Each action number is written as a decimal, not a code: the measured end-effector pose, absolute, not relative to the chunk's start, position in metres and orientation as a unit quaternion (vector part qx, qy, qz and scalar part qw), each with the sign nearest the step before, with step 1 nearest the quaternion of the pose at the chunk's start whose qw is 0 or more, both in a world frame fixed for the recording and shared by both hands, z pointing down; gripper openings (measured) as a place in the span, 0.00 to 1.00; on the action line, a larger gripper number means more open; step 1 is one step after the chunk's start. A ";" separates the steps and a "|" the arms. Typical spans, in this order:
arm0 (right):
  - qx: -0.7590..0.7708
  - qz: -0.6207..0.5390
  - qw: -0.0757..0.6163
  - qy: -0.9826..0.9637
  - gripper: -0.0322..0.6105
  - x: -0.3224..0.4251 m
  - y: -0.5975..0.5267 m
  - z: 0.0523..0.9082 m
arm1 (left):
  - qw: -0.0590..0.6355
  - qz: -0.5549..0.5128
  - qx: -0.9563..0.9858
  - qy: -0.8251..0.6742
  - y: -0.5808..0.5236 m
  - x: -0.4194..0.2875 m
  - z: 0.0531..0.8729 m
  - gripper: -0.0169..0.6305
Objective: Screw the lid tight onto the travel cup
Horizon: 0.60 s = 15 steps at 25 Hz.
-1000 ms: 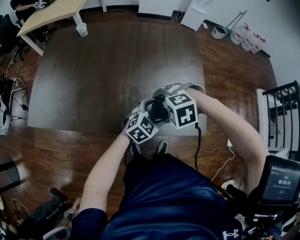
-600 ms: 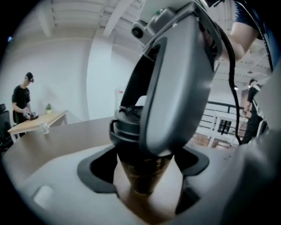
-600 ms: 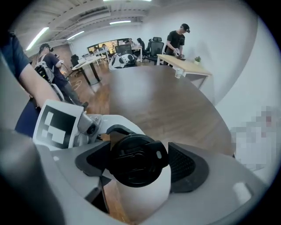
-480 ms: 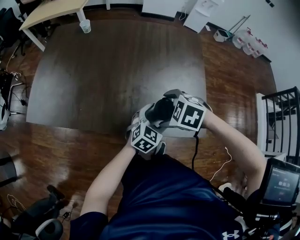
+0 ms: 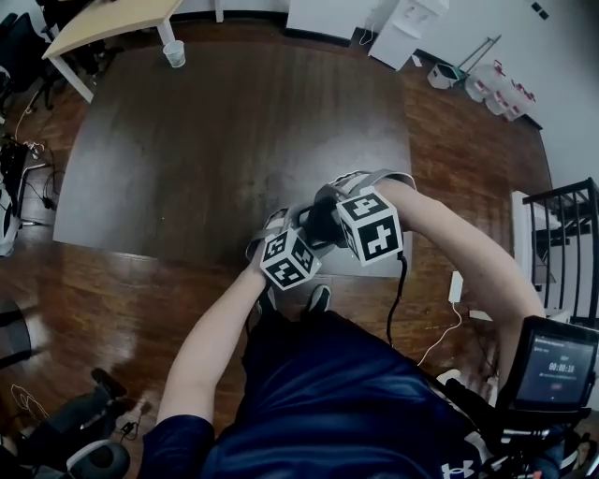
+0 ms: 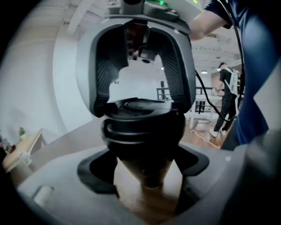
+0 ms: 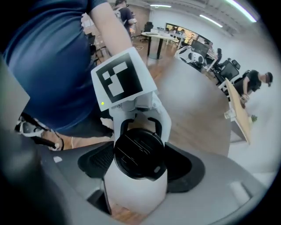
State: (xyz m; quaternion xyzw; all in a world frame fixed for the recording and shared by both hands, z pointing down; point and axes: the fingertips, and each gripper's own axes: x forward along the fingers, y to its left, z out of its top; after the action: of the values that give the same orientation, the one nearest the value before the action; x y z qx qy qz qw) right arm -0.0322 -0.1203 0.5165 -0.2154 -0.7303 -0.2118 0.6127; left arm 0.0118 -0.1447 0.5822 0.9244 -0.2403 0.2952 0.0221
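Observation:
The travel cup [image 7: 137, 190] has a pale body and a black lid [image 7: 139, 154] and is held just over the near edge of the dark table [image 5: 234, 140]. My left gripper [image 6: 145, 176] comes in from the side and is shut on the cup body below the lid. My right gripper [image 7: 138, 161] points straight down over the lid [image 6: 142, 125]. Its jaws have just been closing with the lid between them, and both black pads [image 7: 94, 161] now lie against the lid's rim. In the head view both marker cubes [image 5: 368, 224] cover most of the cup.
A clear plastic cup [image 5: 174, 53] stands at the table's far left corner, beside a light wooden table [image 5: 103, 21]. A black railing [image 5: 562, 234] and a small screen [image 5: 557, 360] are on the right. People stand in the room behind.
The right gripper's cube rolled one way half a second ago and has rolled back. Both grippers stay at the table's near edge, and the left one keeps its hold.

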 end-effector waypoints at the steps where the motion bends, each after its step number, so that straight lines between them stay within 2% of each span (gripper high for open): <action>1: -0.192 -0.189 0.613 -0.743 0.62 -0.034 -0.121 0.516 | 0.029 0.291 0.921 -0.257 -0.145 0.009 0.582 0.65; 4: -0.068 -0.097 0.614 -0.780 0.62 -0.039 -0.128 0.512 | 0.064 0.282 0.897 -0.333 -0.146 0.003 0.583 0.64; 8: 0.096 0.051 0.579 -0.808 0.61 -0.042 -0.138 0.511 | 0.125 0.259 0.855 -0.432 -0.146 -0.002 0.587 0.64; 11: 0.097 0.050 0.572 -0.813 0.61 -0.045 -0.139 0.511 | 0.122 0.257 0.863 -0.418 -0.144 -0.005 0.587 0.64; 13: 0.054 0.027 0.582 -0.811 0.62 -0.044 -0.133 0.511 | 0.096 0.268 0.882 -0.376 -0.140 -0.010 0.584 0.66; 15: -0.029 -0.023 0.592 -0.805 0.73 -0.043 -0.120 0.509 | 0.051 0.288 0.899 -0.325 -0.139 -0.014 0.580 0.68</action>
State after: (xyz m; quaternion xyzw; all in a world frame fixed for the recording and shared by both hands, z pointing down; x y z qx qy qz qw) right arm -0.0430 -0.1203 0.5090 -0.0291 -0.8051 -0.0231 0.5920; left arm -0.0140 -0.1394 0.5800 0.8992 -0.3253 0.2881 0.0509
